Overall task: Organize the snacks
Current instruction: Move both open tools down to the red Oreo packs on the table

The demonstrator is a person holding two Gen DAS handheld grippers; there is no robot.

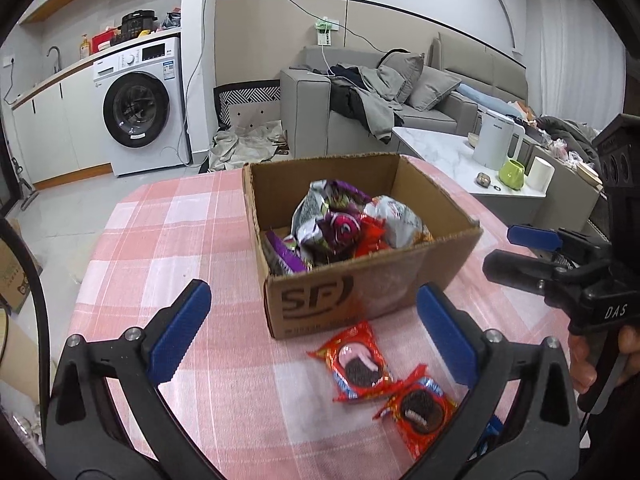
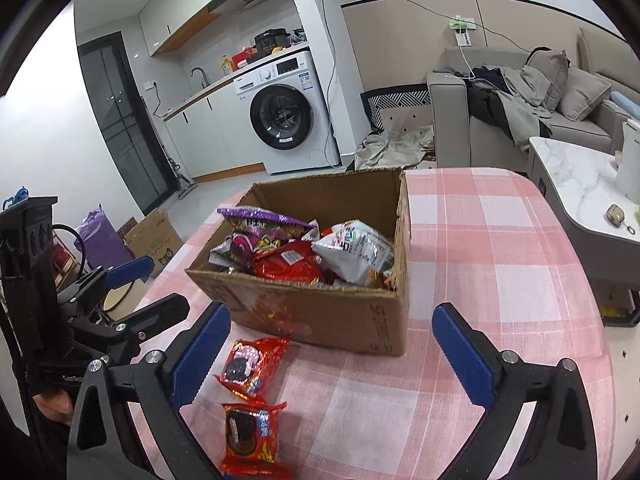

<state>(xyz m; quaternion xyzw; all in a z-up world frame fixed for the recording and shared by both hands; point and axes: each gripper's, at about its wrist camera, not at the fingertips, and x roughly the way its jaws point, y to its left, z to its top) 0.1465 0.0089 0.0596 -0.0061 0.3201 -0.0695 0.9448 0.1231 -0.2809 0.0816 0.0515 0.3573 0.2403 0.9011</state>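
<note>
Snacks fill a cardboard box (image 1: 360, 280) standing near the middle of the tabletop (image 1: 192, 216), which wears a pink checked cloth: purple, silver and red bags (image 2: 304, 252) heaped inside. Two red cookie packets (image 1: 360, 364) (image 1: 418, 406) lie on the cloth just in front of the box, toward the near edge, close together. The left gripper (image 1: 316, 336) and the right gripper (image 2: 332, 356) both hang above the near edge with jaws spread wide, gripping nothing.

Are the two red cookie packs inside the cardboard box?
No, both red cookie packs lie on the pink checked tablecloth, in front of the cardboard box.
</note>
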